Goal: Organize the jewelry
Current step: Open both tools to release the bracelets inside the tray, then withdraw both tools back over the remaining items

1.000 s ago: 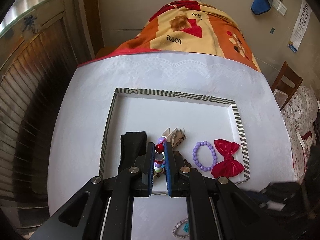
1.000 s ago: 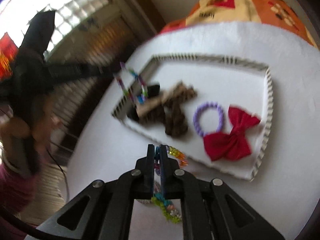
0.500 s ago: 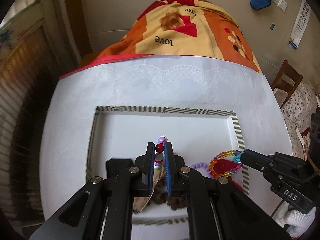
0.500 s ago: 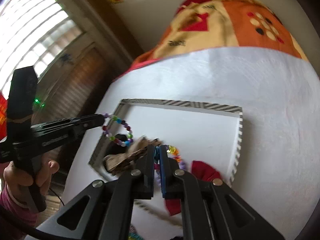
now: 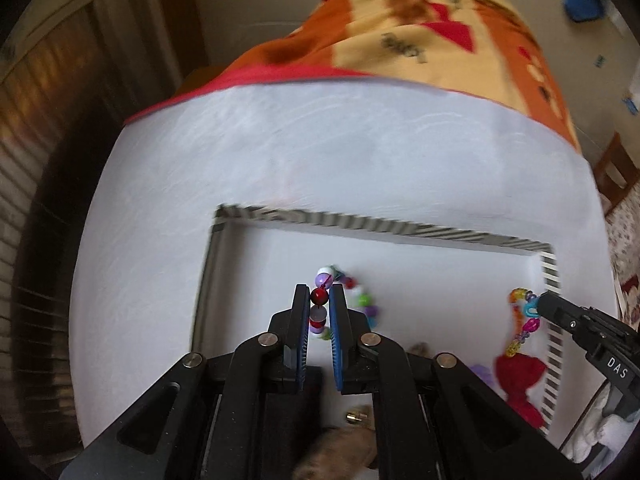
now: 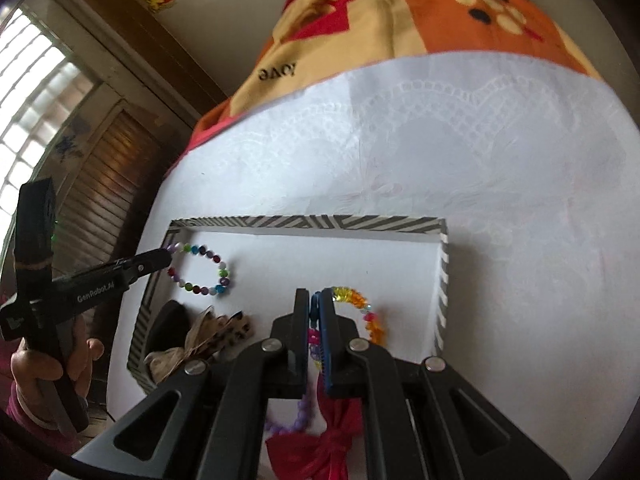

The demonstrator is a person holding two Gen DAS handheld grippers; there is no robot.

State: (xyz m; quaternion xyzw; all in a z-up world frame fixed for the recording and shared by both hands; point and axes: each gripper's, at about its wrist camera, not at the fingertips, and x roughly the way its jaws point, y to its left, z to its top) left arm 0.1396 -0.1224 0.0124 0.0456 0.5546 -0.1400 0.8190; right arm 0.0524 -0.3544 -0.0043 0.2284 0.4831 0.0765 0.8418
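Note:
My left gripper (image 5: 320,292) is shut on a bracelet of round multicoloured beads (image 5: 362,300), low over the far left part of the striped-rim tray (image 5: 400,228). In the right wrist view the same bracelet (image 6: 208,272) hangs as a loop from the left gripper's tips (image 6: 166,256). My right gripper (image 6: 316,294) is shut on a bracelet of translucent orange, yellow and pink beads (image 6: 360,304) over the tray's right half. I cannot tell whether either bracelet touches the tray floor.
Along the tray's near side lie a red bow (image 6: 332,440), a purple bead bracelet (image 6: 300,416), a brown leopard-print bow (image 6: 208,332) and a black item (image 6: 168,320). The tray stands on a white lace-patterned cloth (image 6: 480,152). A person's hand (image 6: 40,368) holds the left gripper.
Both grippers have moved forward and down over the tray, each still carrying its bracelet. The bows and the purple bracelet have slid toward the bottom of both views.

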